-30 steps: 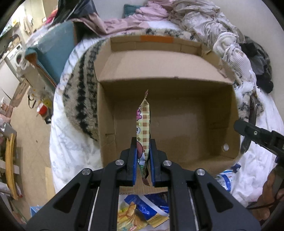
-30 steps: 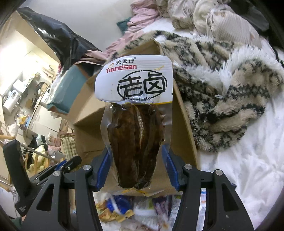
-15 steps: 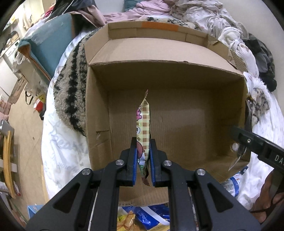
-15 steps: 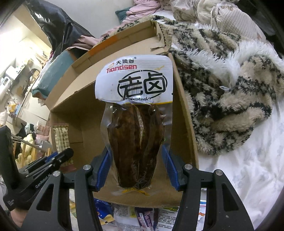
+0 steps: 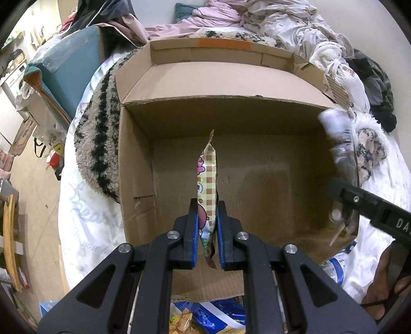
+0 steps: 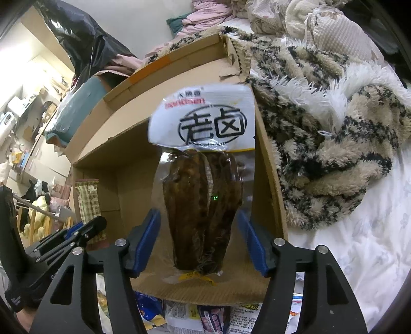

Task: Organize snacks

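Observation:
An open cardboard box [image 5: 136, 167] lies on the bed, and both grippers hang over it. My left gripper [image 5: 207, 221] is shut on a thin checkered snack packet [image 5: 207, 174] that stands upright over the box floor. In the right wrist view a clear packet of dark braised meat with a white label [image 6: 203, 205] sits between the blue pads of my right gripper [image 6: 199, 233]. Its jaws are opening, and a gap shows on each side of the packet. The label end is blurred by motion. My left gripper [image 6: 95, 226] shows at the left there.
A fluffy beige and black blanket [image 6: 334, 154] lies against the box's right side and another [image 5: 97, 144] against its left. Several snack packets [image 6: 213, 316] lie on the white sheet in front of the box. Clothes [image 5: 282, 23] are piled behind it. A teal box [image 5: 69, 74] stands at the left.
Both grippers came closer over the box. The right jaws have widened off the meat packet, which now sits lower between them with its label blurred. The left grip is unchanged.

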Demonstrator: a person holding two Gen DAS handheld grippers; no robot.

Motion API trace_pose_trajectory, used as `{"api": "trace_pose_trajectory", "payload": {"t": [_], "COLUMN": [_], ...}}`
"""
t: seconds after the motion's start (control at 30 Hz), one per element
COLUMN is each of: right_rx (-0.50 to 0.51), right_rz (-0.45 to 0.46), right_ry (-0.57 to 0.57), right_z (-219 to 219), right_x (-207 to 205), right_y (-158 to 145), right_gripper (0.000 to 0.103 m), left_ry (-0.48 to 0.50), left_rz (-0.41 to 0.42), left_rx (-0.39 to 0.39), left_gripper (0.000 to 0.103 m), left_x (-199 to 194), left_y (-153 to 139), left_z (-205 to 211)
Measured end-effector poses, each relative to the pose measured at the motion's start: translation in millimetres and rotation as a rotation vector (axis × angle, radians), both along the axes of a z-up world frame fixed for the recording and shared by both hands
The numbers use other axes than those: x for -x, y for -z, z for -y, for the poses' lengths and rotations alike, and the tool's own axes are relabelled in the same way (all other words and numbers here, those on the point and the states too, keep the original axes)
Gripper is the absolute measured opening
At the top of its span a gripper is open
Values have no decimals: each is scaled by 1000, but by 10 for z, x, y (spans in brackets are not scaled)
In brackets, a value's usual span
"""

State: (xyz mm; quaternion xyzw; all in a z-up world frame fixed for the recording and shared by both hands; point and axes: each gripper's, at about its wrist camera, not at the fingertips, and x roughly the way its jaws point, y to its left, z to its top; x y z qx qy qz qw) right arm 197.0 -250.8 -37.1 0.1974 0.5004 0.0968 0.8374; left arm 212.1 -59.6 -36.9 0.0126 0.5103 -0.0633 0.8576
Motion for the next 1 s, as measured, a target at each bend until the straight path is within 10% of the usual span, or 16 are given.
{"api": "trace_pose_trajectory", "payload": {"t": [0.1,0.23,1.0], "right_rx": [-17,-3,24], "right_rz": [22,54,91], "right_ry": [4,9,-14], "right_z": [30,31,-13], "right_x": [7,23,178], "right_y": [-40,-108,-301], "right_gripper": [77,85,85], "left_ry": [6,-4,-7], "left_rz": [-2,30,134], "left_rx": [5,-11,-21], "left_gripper": [22,81,81], "left_x": [4,40,336], "left_y": [2,-48,-317], "left_z": [-2,13,-164]}}
